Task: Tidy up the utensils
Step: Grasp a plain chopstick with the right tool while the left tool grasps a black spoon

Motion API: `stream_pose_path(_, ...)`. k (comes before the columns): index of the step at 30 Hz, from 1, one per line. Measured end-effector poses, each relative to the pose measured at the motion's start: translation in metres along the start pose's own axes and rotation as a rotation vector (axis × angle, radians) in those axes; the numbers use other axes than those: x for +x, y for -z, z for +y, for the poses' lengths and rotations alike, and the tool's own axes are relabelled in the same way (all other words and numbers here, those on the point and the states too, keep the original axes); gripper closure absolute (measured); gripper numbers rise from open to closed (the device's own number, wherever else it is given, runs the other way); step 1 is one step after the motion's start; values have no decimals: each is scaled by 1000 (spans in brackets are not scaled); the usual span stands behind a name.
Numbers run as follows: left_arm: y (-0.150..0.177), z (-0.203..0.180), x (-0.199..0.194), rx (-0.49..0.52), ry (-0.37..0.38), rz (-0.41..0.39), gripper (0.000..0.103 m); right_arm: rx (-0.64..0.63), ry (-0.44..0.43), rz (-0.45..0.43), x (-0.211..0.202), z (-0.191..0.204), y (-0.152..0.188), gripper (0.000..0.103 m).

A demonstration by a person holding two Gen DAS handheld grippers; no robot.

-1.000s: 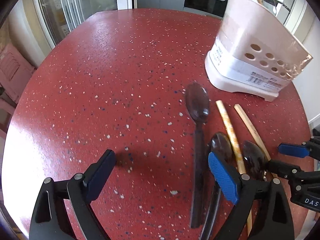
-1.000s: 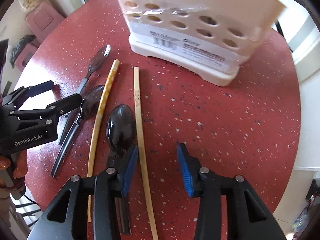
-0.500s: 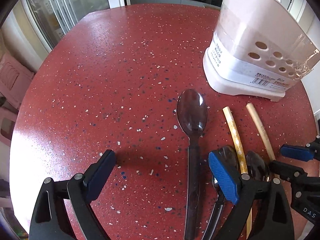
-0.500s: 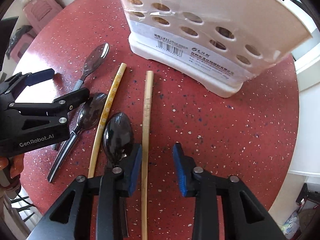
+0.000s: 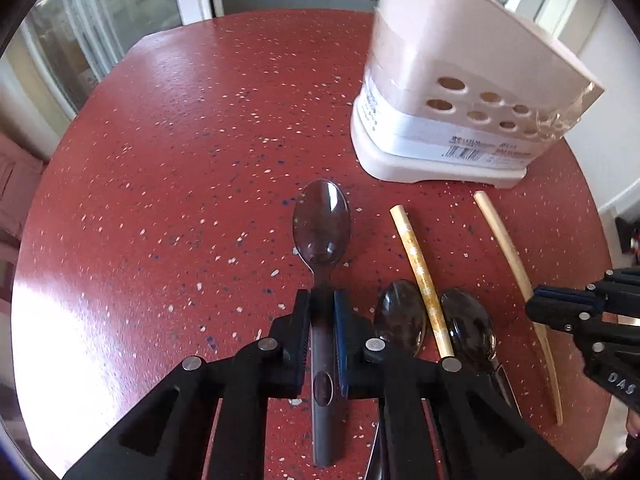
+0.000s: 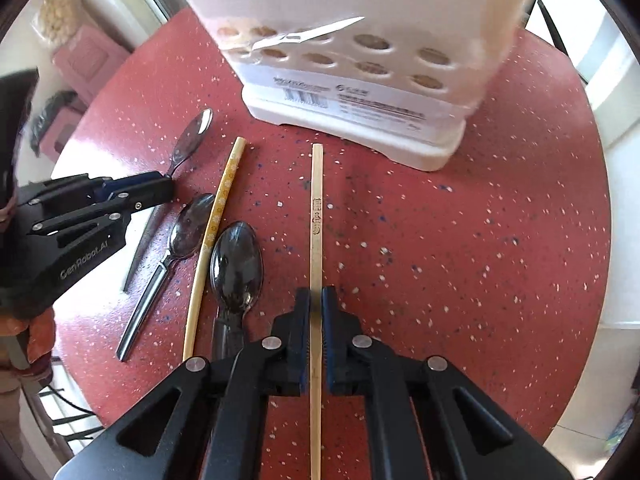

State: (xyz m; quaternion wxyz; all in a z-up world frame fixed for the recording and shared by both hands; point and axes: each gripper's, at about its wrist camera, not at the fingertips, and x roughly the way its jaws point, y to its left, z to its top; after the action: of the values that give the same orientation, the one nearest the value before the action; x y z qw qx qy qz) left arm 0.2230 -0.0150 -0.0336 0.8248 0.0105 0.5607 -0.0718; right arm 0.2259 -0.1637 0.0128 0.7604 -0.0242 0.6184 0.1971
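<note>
both jaws just closed: left gripper on spoon, right gripper on chopstick; caddy ahead.

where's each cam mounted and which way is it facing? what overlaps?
Left wrist: on the left claw, looking steeply down its fingers at the table; claw shut on the dark spoon.
Right wrist: on the right claw, also facing steeply down; shut on the plain chopstick; a sleeve at the left edge.
Shared: white utensil holder, patterned chopstick, and each view catches the other claw.
</note>
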Motion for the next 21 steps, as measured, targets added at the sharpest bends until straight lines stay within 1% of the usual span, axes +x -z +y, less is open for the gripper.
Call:
stream_pose_path(2, 10, 1, -8, -13, -12, -42, 62, -2, -21, -26, -5, -3, 9, 97)
stream_pose_path(4, 22, 2, -21, -31, -5, -85, 62, -11, -41, -61, -16, -6, 18, 97)
stream_pose_path(5, 26, 2, -28, -39, -5, -108, 62, -15, -48, -73, -14, -9, 23, 97)
stream_pose_path(10, 46, 0, -65, -69, -4, -218, 62, -25, -113, -154, -41, -16, 45, 97)
stream_pose_path(11, 55, -10, -76, -74, -4, -236, 62, -23, -124, -168, -48, -19, 49, 97)
stream_pose_path(15, 61, -19, -104, -77, 6, -296, 62, -14, -156, -223, -73, -24, 57, 97)
stream_pose_path(16, 59, -22, -112, -73, 11, -316, 62, -13, -158, -236, -77, -17, 60, 97)
stream_pose_path(17, 56, -19, -119, -71, 17, -334, 62, -13, -163, -257, -85, -16, 60, 97)
stream_pose_path(19, 53, -24, -137, -70, 30, -378, 62, -12, -167, -299, -103, -18, 59, 97)
stream_pose_path(21, 39, -24, -149, -77, 41, -418, 62, -6, -170, -341, -120, -22, 61, 97)
